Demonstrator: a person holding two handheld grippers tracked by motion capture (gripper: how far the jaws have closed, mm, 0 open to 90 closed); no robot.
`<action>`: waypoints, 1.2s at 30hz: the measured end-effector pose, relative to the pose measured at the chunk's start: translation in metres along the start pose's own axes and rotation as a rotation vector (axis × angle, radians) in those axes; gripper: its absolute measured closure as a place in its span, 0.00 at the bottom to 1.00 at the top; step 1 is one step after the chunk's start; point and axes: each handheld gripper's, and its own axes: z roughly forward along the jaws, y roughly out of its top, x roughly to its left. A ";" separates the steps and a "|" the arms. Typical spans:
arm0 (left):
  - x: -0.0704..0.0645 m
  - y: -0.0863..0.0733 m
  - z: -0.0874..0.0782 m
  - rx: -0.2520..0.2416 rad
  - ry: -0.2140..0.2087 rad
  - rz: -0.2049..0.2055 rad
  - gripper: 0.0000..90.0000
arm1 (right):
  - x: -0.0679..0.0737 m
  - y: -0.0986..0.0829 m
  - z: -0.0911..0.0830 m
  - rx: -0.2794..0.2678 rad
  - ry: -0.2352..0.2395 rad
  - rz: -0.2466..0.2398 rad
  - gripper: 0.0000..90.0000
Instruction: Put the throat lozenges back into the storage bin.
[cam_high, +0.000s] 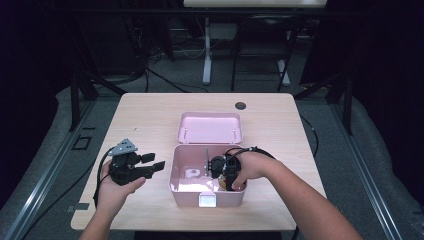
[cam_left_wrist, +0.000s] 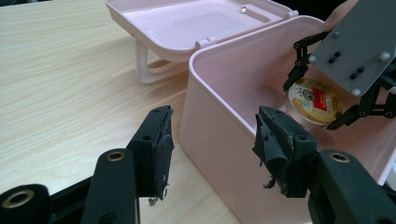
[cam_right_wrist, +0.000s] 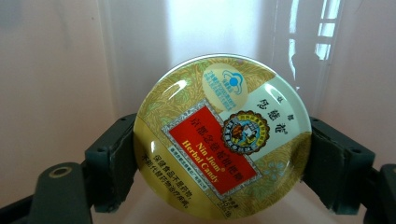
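The round candy tin (cam_right_wrist: 222, 136) sits clamped across its rim in your right hand-held gripper (cam_right_wrist: 219, 158), low inside the open pink box (cam_high: 182, 192) at the counter's (cam_high: 150, 112) centre, so either placing or lifting seems underway, while your left hand-held gripper (cam_left_wrist: 212, 149) waits wide at the box's 9 o'clock.

Pale wooden table (cam_high: 150, 115) (black grommet (cam_high: 240, 105))

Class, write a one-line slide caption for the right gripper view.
Right gripper fingers clamp a round Nin Jiom Herbal Candy tin inside the pink box.
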 end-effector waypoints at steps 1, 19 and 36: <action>0.000 0.000 0.000 0.000 0.000 0.000 0.51 | 0.000 0.000 0.001 0.000 0.000 -0.005 0.22; 0.000 0.000 0.000 0.008 -0.006 0.002 0.51 | 0.000 -0.002 0.006 -0.028 0.012 -0.007 0.22; 0.000 0.000 0.001 0.004 -0.004 -0.001 0.51 | -0.001 -0.002 0.007 -0.037 0.021 0.000 0.21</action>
